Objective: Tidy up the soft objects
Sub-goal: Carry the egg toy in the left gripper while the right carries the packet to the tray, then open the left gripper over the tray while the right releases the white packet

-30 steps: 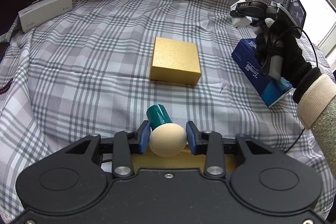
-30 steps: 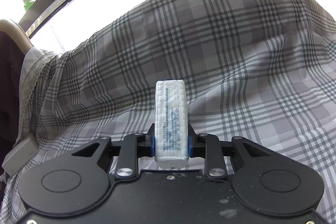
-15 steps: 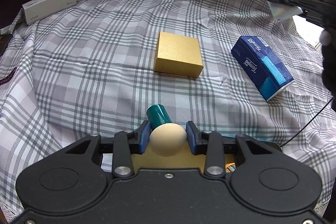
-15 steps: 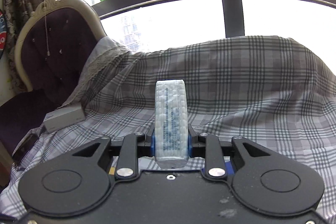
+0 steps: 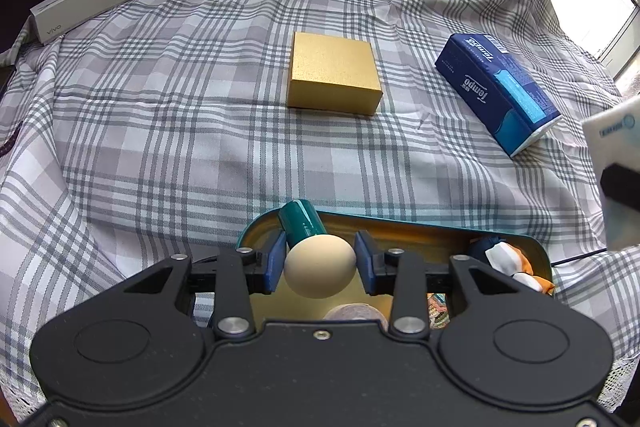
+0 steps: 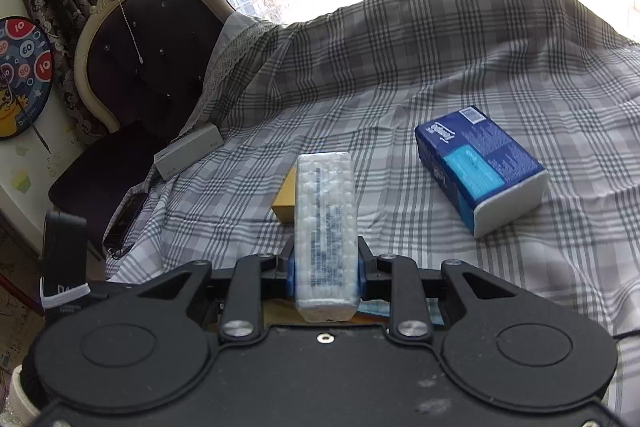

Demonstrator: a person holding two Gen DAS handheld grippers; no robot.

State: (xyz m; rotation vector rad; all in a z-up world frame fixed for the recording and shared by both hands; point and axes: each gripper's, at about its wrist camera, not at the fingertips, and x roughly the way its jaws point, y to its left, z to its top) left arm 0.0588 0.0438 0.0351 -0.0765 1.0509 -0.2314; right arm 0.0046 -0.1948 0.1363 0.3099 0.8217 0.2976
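My left gripper is shut on a cream egg-shaped soft ball with a teal cylinder at its far end. It hangs over a gold-lined teal tray that holds an orange, white and navy soft toy. My right gripper is shut on a white tissue pack standing upright between its blue pads. The same tissue pack shows at the right edge of the left wrist view, above the tray's right end.
A gold box lies mid-cloth on the plaid-covered surface. A blue Tempo tissue box lies to its right, a grey vivo box at the far left edge. A dark upholstered chair stands beyond the left side.
The right gripper has swung with the white tissue pack from the far right of the cloth back toward the near tray. The left gripper has kept still with the ball.
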